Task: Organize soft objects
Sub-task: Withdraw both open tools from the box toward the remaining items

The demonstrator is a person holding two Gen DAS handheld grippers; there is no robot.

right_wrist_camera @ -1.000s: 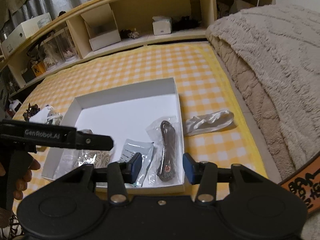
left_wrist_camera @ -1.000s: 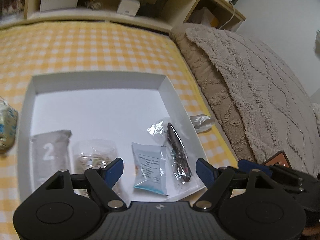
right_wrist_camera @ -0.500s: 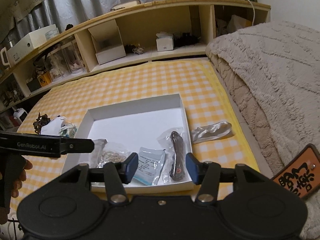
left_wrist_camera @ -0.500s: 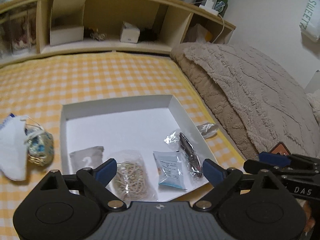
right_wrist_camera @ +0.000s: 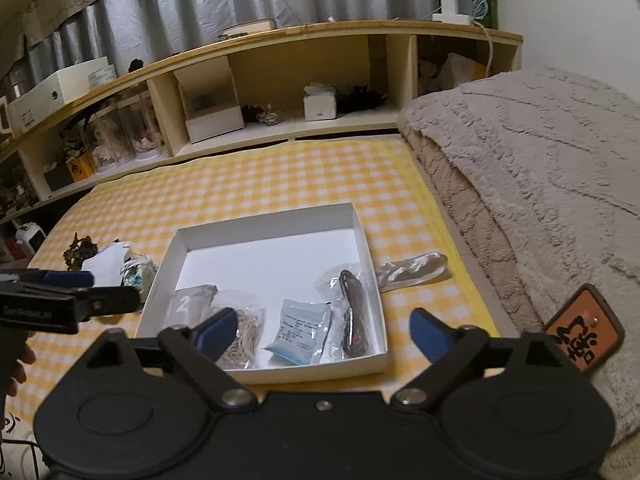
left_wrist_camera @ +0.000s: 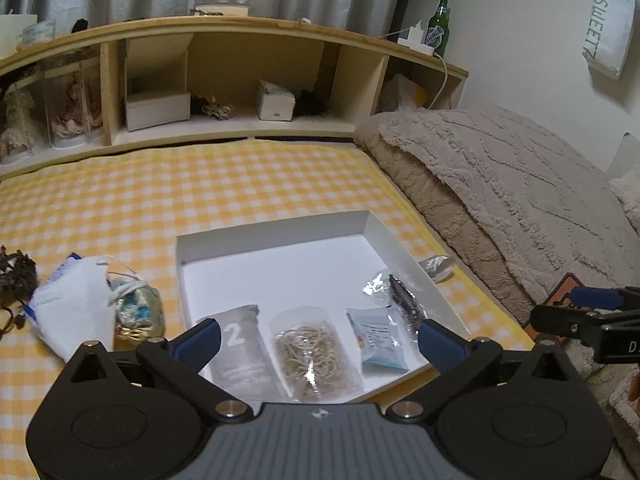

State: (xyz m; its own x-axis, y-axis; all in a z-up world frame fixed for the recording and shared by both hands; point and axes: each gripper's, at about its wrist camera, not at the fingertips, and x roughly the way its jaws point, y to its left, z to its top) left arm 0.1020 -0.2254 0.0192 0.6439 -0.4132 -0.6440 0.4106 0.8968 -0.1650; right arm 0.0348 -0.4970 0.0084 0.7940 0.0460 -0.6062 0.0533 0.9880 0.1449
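Shallow white cardboard box (right_wrist_camera: 362, 222), square, on the yellow gingham bed cover (right_wrist_camera: 248, 184). Four soft packets in a row along its near wall: grey pouch marked "2" (left_wrist_camera: 240, 340), clear bag of rubber bands (left_wrist_camera: 314, 356), flat printed sachet (right_wrist_camera: 302, 330), crinkly bag with a dark item (right_wrist_camera: 352, 312). One silver wrapper (right_wrist_camera: 414, 268) lies outside, right. Only the right view shows a hand (right_wrist_camera: 16, 364), left edge. Left hand-held gripper (left_wrist_camera: 318, 338) and right hand-held gripper (right_wrist_camera: 322, 330): jaws just opened wide, nothing gripped.

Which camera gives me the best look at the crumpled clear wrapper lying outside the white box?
The right wrist view: the crumpled clear wrapper lies fully visible on the yellow checked cloth, right of the white box. The left wrist view shows only a small part of it beyond the box wall.
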